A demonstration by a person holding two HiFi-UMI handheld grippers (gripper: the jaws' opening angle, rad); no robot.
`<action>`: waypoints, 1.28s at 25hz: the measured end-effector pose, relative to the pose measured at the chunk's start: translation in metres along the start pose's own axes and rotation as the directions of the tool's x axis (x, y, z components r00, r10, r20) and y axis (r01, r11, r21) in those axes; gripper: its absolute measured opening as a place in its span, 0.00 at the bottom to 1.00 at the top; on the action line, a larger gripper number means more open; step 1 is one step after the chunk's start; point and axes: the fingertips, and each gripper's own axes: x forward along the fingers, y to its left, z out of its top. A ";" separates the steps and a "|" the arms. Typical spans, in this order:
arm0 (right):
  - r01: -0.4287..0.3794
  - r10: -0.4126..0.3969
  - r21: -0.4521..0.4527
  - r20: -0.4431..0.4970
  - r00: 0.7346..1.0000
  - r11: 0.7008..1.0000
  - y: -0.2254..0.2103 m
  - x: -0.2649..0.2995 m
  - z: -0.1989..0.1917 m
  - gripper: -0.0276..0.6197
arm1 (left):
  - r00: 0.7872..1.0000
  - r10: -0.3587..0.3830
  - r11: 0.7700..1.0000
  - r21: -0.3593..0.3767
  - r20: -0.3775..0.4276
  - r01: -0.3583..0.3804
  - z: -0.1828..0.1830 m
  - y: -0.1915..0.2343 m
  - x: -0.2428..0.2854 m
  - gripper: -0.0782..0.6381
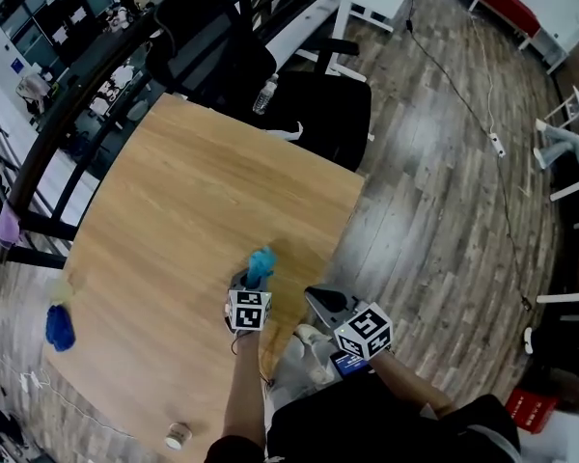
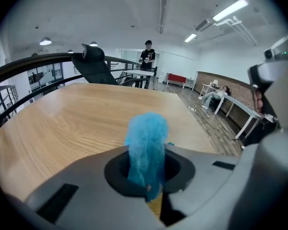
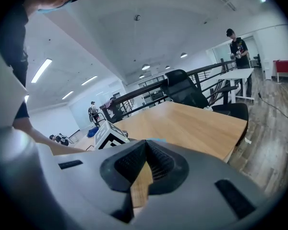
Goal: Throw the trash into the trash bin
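Observation:
A fluffy light-blue wad of trash (image 1: 261,264) stands up from my left gripper (image 1: 255,284), just above the near right part of the wooden table (image 1: 183,191). In the left gripper view the wad (image 2: 147,138) is pinched between the pads, so the left gripper (image 2: 148,172) is shut on it. My right gripper (image 1: 320,302) hangs off the table's near right edge, beside the left one. In the right gripper view the right gripper (image 3: 146,145) has its jaws closed together with nothing between them. No trash bin shows in any view.
A dark-blue bundle (image 1: 60,328) lies at the table's left edge and a small round cup (image 1: 179,436) at its near edge. A black office chair (image 1: 309,114) with a plastic bottle (image 1: 263,95) stands beyond the far edge. A dark railing (image 1: 68,114) runs along the left.

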 end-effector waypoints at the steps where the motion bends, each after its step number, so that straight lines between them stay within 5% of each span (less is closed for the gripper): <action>1: 0.001 -0.001 -0.001 0.003 1.000 1.000 -0.003 0.000 0.001 0.04 | 1.000 0.003 1.000 -0.007 0.007 -0.003 0.002 -0.001 -0.002 0.14; 6: -0.002 0.001 0.020 0.031 1.000 1.000 -0.011 -0.008 0.005 0.04 | 0.996 0.043 0.999 -0.031 0.079 -0.040 0.014 -0.006 -0.033 0.14; 12: -0.080 0.081 -0.040 0.019 0.997 0.996 0.002 -0.001 0.011 0.04 | 0.978 0.177 0.980 -0.108 0.113 -0.165 -0.006 0.000 -0.083 0.13; 16: -0.229 0.222 -0.125 -0.071 0.972 0.965 0.040 0.014 -0.004 0.04 | 0.939 0.320 0.930 -0.231 0.126 -0.286 -0.037 0.002 -0.132 0.13; 19: -0.360 0.341 -0.169 -0.132 0.931 0.918 0.090 0.031 -0.018 0.04 | 0.893 0.428 0.874 -0.315 0.137 -0.370 -0.062 0.007 -0.178 0.13; 22: -0.504 0.467 -0.210 -0.205 0.860 0.838 0.147 0.044 -0.034 0.04 | 0.827 0.548 0.789 -0.405 0.124 -0.462 -0.098 0.006 -0.227 0.13; 25: -0.642 0.579 -0.221 -0.291 0.762 0.734 0.214 0.052 -0.057 0.04 | 0.744 0.664 0.676 -0.482 0.069 -0.558 -0.142 0.000 -0.284 0.13; 27: -0.736 0.650 -0.220 -0.356 0.671 0.640 0.271 0.043 -0.078 0.04 | 0.674 0.739 0.565 -0.553 0.008 -0.613 -0.186 -0.018 -0.333 0.14; 30: -0.860 0.735 -0.197 -0.452 0.506 0.471 0.359 0.027 -0.113 0.04 | 0.558 0.822 0.368 -0.642 -0.113 -0.673 -0.257 -0.044 -0.402 0.13; 32: -0.909 0.765 -0.162 -0.495 0.412 0.384 0.401 0.019 -0.139 0.04 | 0.502 0.845 0.268 -0.664 -0.186 -0.698 -0.294 -0.059 -0.432 0.13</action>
